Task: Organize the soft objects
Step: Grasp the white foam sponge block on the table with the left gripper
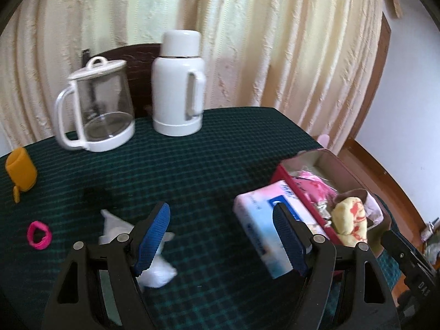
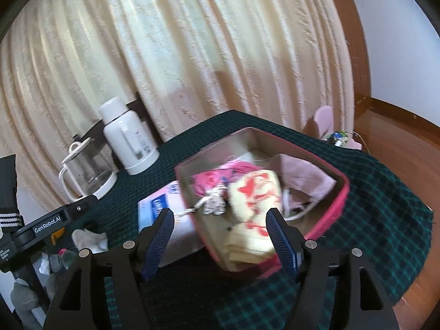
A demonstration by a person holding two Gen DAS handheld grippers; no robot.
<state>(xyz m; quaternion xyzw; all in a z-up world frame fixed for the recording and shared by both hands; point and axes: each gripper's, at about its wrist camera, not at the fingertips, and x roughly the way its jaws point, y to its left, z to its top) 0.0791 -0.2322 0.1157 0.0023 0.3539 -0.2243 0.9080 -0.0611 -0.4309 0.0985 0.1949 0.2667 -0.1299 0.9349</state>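
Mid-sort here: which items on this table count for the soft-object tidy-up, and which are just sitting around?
Belongs to the job:
red box
yellow cloth
pink cloth
white tissue
tissue pack
pink hair tie

Just lying about:
glass kettle
white thermos
orange holder

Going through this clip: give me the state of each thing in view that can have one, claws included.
Left claw: open, empty.
Right claw: open, nothing gripped.
Red box: open, holding soft items.
Yellow cloth: draped over the box's near rim.
Glass jug: upright, lid on, looks empty.
White flask: upright, capped.
White tissue: crumpled on the tablecloth.
Pink hair tie: lying flat.
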